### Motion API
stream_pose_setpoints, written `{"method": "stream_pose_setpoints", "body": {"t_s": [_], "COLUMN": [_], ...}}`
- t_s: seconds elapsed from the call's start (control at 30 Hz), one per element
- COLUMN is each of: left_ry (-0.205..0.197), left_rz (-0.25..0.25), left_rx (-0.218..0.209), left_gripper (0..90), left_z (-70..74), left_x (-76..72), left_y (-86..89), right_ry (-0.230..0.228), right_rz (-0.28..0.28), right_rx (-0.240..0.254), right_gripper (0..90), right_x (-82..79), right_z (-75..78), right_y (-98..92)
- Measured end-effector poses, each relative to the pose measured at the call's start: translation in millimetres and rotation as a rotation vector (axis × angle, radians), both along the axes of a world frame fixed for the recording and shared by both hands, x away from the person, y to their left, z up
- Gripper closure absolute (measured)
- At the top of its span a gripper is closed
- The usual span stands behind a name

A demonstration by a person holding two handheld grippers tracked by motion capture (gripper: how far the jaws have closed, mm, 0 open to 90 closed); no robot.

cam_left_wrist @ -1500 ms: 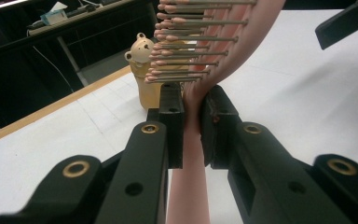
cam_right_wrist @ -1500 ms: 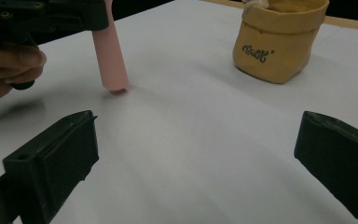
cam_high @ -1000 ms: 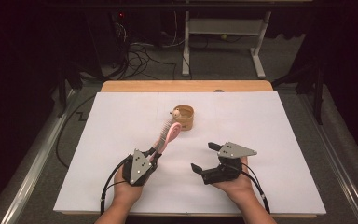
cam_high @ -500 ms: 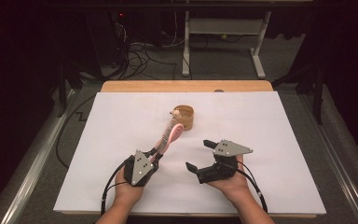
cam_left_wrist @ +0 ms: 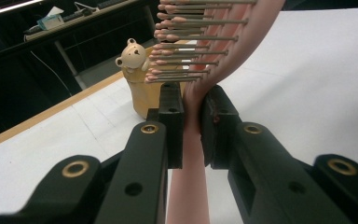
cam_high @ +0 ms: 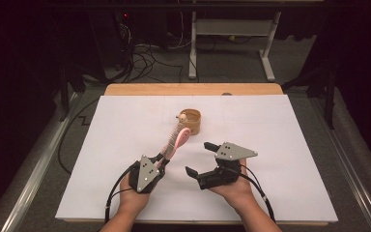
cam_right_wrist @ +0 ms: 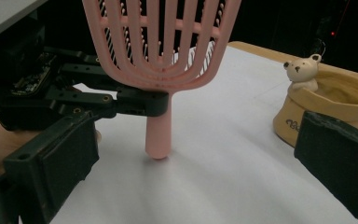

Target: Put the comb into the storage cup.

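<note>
A pink hairbrush [cam_high: 176, 141] stands tilted above the white sheet, its handle [cam_left_wrist: 192, 121] clamped in my left gripper [cam_high: 163, 160]. Its bristles [cam_left_wrist: 191, 46] point left in the left gripper view. From the right gripper view I see the brush's slotted back [cam_right_wrist: 161, 42] and its handle end [cam_right_wrist: 157, 150] just above the sheet. A tan cup with a small bear figure on its rim [cam_high: 192, 121] stands beyond the brush, near the table's middle. My right gripper [cam_high: 200, 158] is open, a little right of the brush, jaws wide apart with nothing between them.
The white sheet [cam_high: 280, 140] covers most of a wooden table [cam_high: 193, 89]. Past the far edge are a dark floor with cables [cam_high: 145, 53] and a white metal stand [cam_high: 232, 38].
My right gripper has shifted left toward the brush. The left gripper has lowered the brush slightly and kept hold of it.
</note>
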State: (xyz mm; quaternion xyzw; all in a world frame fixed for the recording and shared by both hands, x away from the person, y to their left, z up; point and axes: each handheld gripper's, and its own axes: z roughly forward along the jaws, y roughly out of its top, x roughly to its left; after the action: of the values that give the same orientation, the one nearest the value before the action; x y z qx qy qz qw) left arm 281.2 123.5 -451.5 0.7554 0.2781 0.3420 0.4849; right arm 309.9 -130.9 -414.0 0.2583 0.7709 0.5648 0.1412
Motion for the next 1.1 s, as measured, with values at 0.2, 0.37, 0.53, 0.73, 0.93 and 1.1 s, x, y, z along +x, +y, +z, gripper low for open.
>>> {"method": "stream_pose_setpoints", "body": {"t_s": [0.2,0.37,0.53,0.73,0.93,1.1], "left_ry": [-0.004,-0.008,-0.011,-0.017,-0.02,-0.025], "left_rz": [-0.003,-0.004,-0.002,-0.005,-0.012,-0.016], "left_rx": [-0.008,-0.014,-0.019,-0.006,0.001,0.007], "left_gripper": [80.6,80.7,80.7,80.7,80.7,80.7], "left_z": [0.9,1.6,2.9,2.7,2.9,3.3], "left_x": [-0.5,-1.3,-1.6,-2.5,-3.9,-4.7], "left_y": [0.4,0.2,0.7,-0.9,-3.4,-5.0], "right_ry": [-0.005,-0.007,-0.006,-0.003,-0.002,-0.005], "right_rz": [0.013,0.022,0.025,0.026,0.027,0.029], "right_rx": [0.02,0.03,0.04,0.047,0.053,0.06], "right_gripper": [0.2,0.2,0.2,0.2,0.2,0.2], "right_x": [0.2,0.6,1.3,3.1,4.0,4.1], "right_z": [5.8,9.9,13.2,14.2,14.1,15.8], "right_y": [5.7,11.6,16.7,20.8,22.5,24.3]}}
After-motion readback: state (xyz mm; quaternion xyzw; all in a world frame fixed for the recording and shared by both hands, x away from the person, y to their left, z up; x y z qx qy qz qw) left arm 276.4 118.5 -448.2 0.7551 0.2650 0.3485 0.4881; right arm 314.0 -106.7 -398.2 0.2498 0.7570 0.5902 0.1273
